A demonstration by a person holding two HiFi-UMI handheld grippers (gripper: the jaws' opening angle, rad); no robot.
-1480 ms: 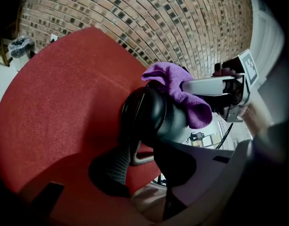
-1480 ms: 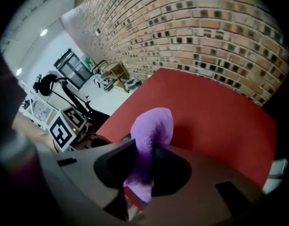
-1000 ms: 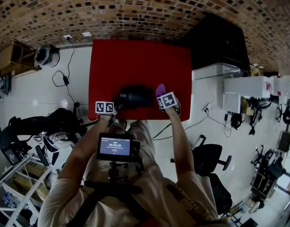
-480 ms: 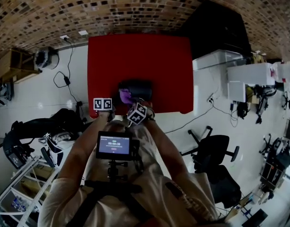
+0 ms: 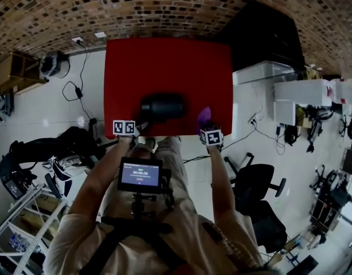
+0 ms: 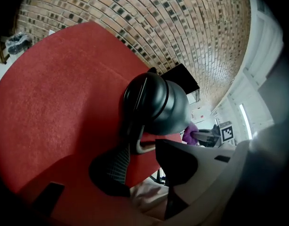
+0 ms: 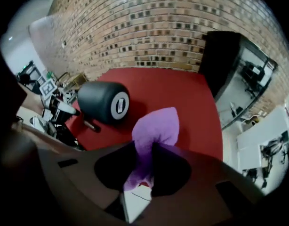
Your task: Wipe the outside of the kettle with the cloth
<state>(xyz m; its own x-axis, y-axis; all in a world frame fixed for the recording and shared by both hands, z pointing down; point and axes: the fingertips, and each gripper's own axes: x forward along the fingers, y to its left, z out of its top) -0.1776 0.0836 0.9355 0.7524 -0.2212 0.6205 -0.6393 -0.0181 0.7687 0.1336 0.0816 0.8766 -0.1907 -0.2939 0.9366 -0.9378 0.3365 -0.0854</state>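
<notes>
Kettle: a dark kettle (image 5: pixel 162 106) lies on its side near the front middle of the red table (image 5: pixel 164 62). Its lid (image 6: pixel 142 95) faces the left gripper and its flat base faces the right gripper.
Kettle contents: the lid is on, so the inside cannot be seen.
Left gripper: the left gripper (image 6: pixel 143 148) slants down at the kettle's near left. Its jaws have just been opening and stand apart, with the kettle's handle (image 6: pixel 136 138) between their tips.
Left arm: it reaches forward from the body to the table's front edge.
Cloth: a purple cloth (image 7: pixel 156 128) sticks out in a bunch past the jaw tips, to the right of the kettle and apart from it.
Right gripper: the right gripper (image 7: pixel 143 147) points steeply down over the table's near right edge, with its jaws clamped on the cloth.
Right arm: it is stretched forward.
</notes>
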